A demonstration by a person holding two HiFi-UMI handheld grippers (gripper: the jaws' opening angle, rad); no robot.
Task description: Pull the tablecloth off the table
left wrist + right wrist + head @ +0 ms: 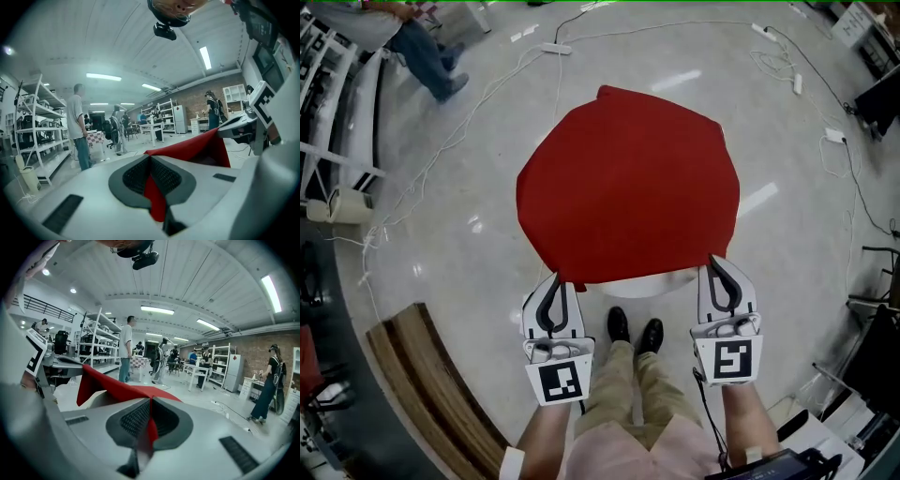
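A red tablecloth (628, 192) covers a small round white table, whose rim (652, 284) shows under the lifted near edge. My left gripper (556, 277) is shut on the cloth's near-left edge, and my right gripper (716, 261) is shut on its near-right edge. In the left gripper view red fabric (154, 197) is pinched between the closed pads and stretches off to the right. In the right gripper view a strip of the same cloth (151, 430) sits between the closed pads and runs away to the left. The near edge hangs raised between the two grippers.
I stand right at the table; my shoes (635, 330) are just below its rim. White cables (811, 94) trail over the glossy floor. A wooden bench (431, 394) lies at lower left. A person (422, 52) stands at the upper left, shelving racks (333, 122) along the left side.
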